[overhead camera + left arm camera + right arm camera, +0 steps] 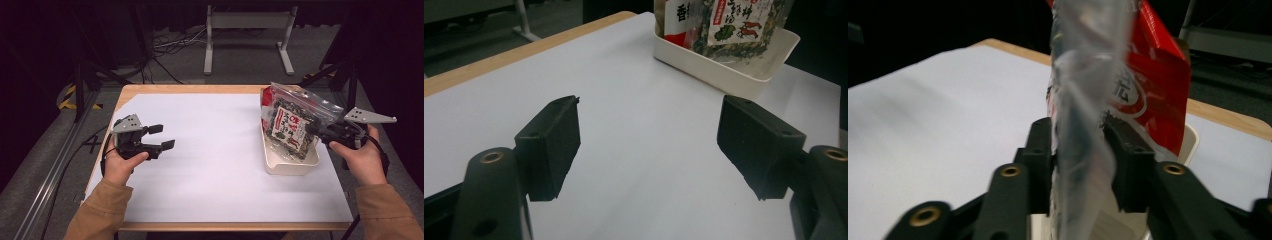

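The bench (210, 165), a wooden top under a broad white sheet, takes up most of the high view, with grey floor, cables and a grey metal stand (248, 37) beyond its far edge. From that same high view, a white rectangular tray (290, 165) sits near the bench's right edge, and a clear plastic bag of dried greens (289, 127) with a red-and-white printed label leans in it, its top rising above the tray's far rim. A red packet (266, 95) shows just behind the bag at the tray's far end.

The left gripper view looks across the bare white sheet to the tray (724, 75) and shows the bag's (734, 25) lower half resting inside it, printed side facing this camera, with a strip of the red packet (674, 35) beside it. The right gripper view gives the bag (1083, 100) edge-on as a crumpled clear strip, with the red packet (1160, 100) close behind it and a pale corner of the tray (1192, 142) below.

The right gripper (320, 131), held in the person's right hand (361, 160), reaches in from the right edge of the bench to the bag's side. In its own view the right gripper (1080, 145) has the bag between its jaws; the film lies against the left pad, while a slight gap shows at the right one, so the hold looks loosened rather than clenched.

The left gripper (162, 136), in the left hand (120, 165), sits low over the left part of the bench, well apart from the tray. Its own view shows the left gripper (649, 145) released, jaws spread wide over bare sheet.
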Demonstrator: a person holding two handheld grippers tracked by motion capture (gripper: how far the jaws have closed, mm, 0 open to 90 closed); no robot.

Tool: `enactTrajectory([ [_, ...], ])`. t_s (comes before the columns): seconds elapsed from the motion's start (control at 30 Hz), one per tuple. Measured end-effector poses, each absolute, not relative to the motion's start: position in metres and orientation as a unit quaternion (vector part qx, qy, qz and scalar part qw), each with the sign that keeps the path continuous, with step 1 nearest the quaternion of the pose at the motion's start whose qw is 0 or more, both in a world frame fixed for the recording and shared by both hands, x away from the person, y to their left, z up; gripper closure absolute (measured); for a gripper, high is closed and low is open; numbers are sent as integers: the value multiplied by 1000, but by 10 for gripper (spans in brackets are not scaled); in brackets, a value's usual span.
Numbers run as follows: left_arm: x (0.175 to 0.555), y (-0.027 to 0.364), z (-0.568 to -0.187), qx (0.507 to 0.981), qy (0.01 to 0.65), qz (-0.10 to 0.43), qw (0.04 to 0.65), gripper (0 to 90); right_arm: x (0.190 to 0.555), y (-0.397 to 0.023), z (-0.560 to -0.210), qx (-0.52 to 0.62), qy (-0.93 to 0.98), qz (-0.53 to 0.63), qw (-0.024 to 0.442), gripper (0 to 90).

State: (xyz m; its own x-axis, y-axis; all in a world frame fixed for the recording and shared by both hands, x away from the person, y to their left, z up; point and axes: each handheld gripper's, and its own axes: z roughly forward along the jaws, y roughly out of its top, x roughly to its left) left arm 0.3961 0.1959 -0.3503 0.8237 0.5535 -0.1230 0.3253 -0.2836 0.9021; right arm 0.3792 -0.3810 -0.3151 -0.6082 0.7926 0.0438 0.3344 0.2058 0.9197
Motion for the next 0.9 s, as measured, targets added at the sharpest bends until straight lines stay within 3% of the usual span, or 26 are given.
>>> enactTrajectory([
  [0.27,386,207,-354,791,287,111,528,257,369,-381,-312,383,710,544,228,307],
  [0.53,370,213,-354,793,285,116,526,253,338,-380,-312,379,717,510,287,281],
  [0.9,353,220,-365,796,283,108,525,247,294,-364,-320,357,732,497,300,277],
])
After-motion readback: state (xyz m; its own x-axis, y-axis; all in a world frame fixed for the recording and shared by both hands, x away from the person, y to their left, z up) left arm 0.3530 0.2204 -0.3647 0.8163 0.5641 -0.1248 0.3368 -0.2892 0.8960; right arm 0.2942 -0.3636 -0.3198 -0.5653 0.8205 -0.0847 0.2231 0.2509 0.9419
